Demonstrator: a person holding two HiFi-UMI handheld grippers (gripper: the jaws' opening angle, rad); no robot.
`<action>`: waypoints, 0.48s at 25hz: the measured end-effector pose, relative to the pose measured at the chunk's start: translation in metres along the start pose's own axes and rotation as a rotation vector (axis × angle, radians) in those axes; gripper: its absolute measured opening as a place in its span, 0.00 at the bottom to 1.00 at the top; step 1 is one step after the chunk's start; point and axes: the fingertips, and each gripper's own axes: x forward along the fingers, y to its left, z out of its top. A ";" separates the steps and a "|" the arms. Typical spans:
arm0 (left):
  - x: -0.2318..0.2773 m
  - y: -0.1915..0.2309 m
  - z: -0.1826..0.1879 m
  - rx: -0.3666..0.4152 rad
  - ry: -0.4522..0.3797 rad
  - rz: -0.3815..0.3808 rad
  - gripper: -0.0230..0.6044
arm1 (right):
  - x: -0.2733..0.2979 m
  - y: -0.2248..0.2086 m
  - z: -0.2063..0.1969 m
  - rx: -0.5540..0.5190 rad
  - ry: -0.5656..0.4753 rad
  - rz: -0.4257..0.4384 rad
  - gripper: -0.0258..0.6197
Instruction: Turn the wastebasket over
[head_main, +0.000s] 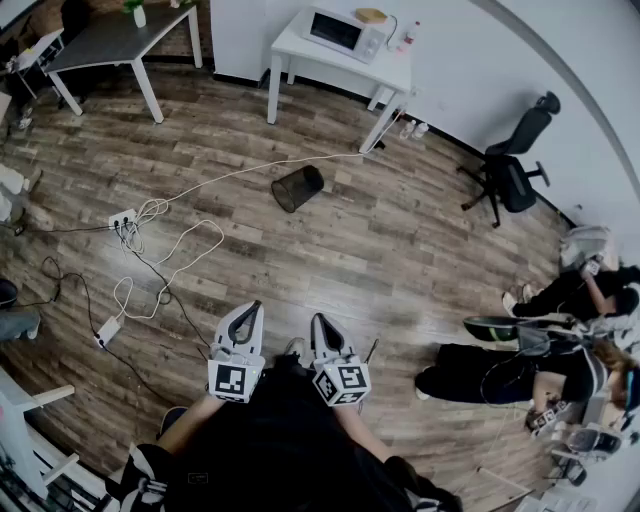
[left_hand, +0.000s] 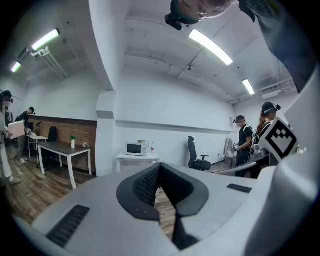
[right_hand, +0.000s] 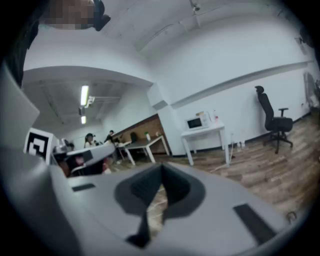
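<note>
Light: bright and even, from ceiling tubes (left_hand: 210, 46).
Glare: tubes blown out white.
Shadows: faint, soft on the floor (head_main: 400, 250).
Distortion: strong fisheye, dark corners.
Blur: right gripper view soft; right gripper (right_hand: 161, 175) unsharp.

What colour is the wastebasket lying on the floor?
It is a black mesh wastebasket; the head view shows it best.

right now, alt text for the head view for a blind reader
A black mesh wastebasket lies on its side on the wood floor, well ahead of the shut left gripper and right gripper. A white table with a microwave stands beyond it.
</note>
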 end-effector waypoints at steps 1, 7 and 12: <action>0.000 0.000 -0.001 -0.002 -0.001 0.001 0.09 | 0.000 0.000 0.000 -0.003 0.000 0.001 0.09; 0.003 0.004 0.002 -0.005 -0.004 -0.004 0.09 | 0.003 0.002 0.002 -0.010 0.003 -0.001 0.09; 0.000 0.007 0.002 -0.011 -0.007 -0.011 0.09 | 0.005 0.007 0.001 -0.012 -0.005 -0.004 0.09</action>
